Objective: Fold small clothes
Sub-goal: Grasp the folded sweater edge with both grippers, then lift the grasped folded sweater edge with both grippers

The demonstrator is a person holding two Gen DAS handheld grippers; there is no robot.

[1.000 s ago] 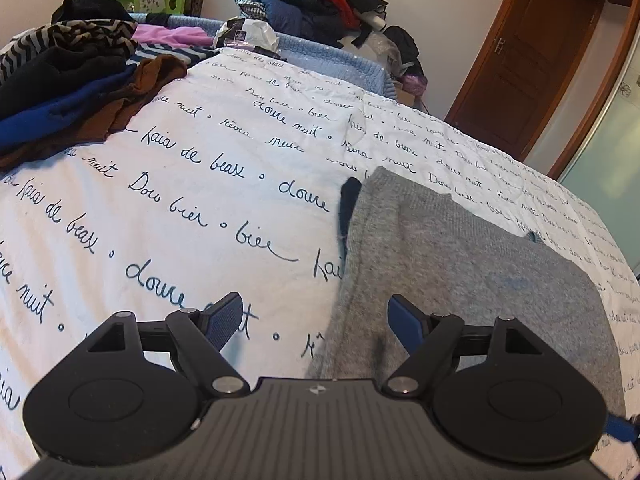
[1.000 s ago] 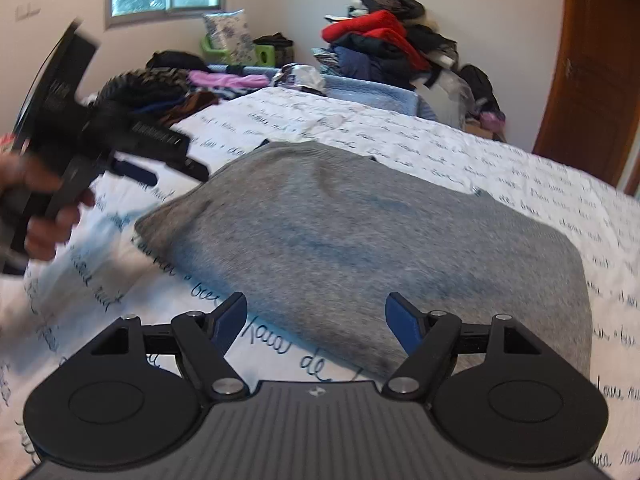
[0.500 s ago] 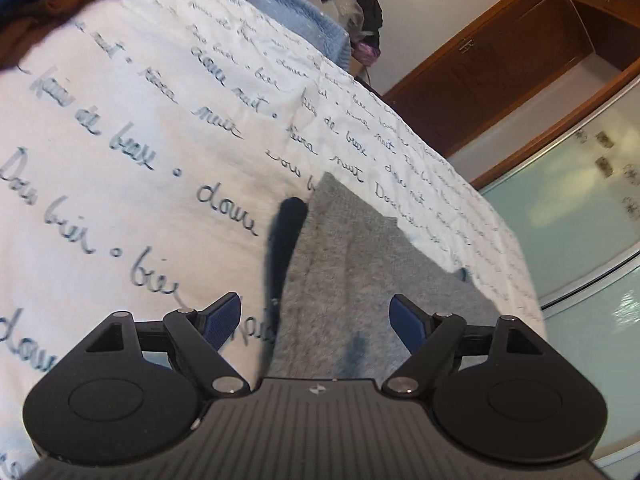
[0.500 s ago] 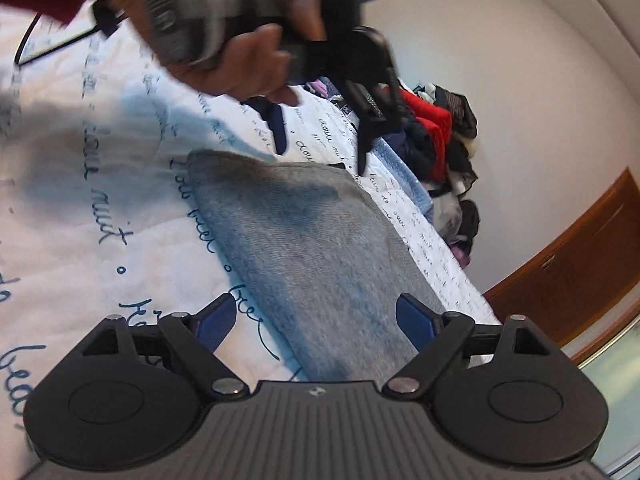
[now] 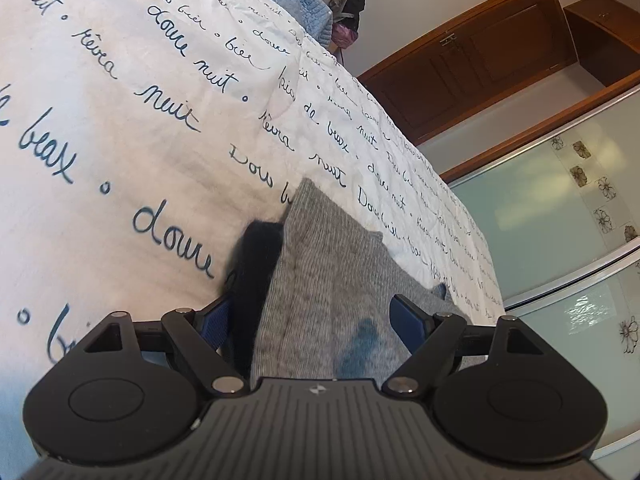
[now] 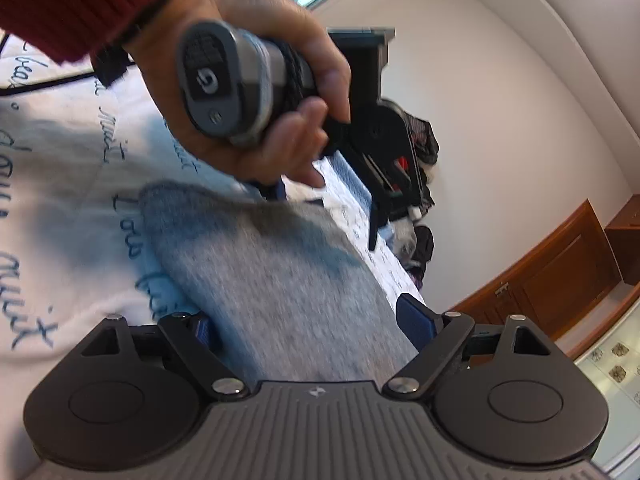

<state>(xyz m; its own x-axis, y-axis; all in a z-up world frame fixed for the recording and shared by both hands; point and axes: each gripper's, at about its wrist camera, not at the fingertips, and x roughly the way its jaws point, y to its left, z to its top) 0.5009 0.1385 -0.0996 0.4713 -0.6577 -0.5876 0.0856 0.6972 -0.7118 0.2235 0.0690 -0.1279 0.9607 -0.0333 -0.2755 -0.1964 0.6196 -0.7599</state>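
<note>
So I'm standing over the bed, and the white bedspread [image 5: 120, 128] with the dark blue cursive French words is filling the whole left side of both views. On the left wrist view, my left gripper [image 5: 316, 320] is sitting with its blue pads spread wide apart and nothing pinched. The left pad is hanging just beside a dark navy bit of fabric [image 5: 256, 256] peeking out along the left edge of the folded grey knit sweater [image 5: 332, 280]. The sweater is lying flat on the bedspread and running up between the pads, which aren't pressing on it as far as I can see. Further right, there's a brown wooden door [image 5: 480, 60] and then frosted glass panels with little flower prints [image 5: 560, 208].

On the right wrist view, my left hand [image 6: 256, 92] in a red ribbed sleeve [image 6: 60, 4] is wrapping around the grey handle up top, hovering over the far end of the same sweater. My right gripper [image 6: 308, 326] is also spread wide, with the near end of the sweater lying between the pads, not clamped. A pile of clothes [image 6: 420, 184] is heaped by the wall further right.
</note>
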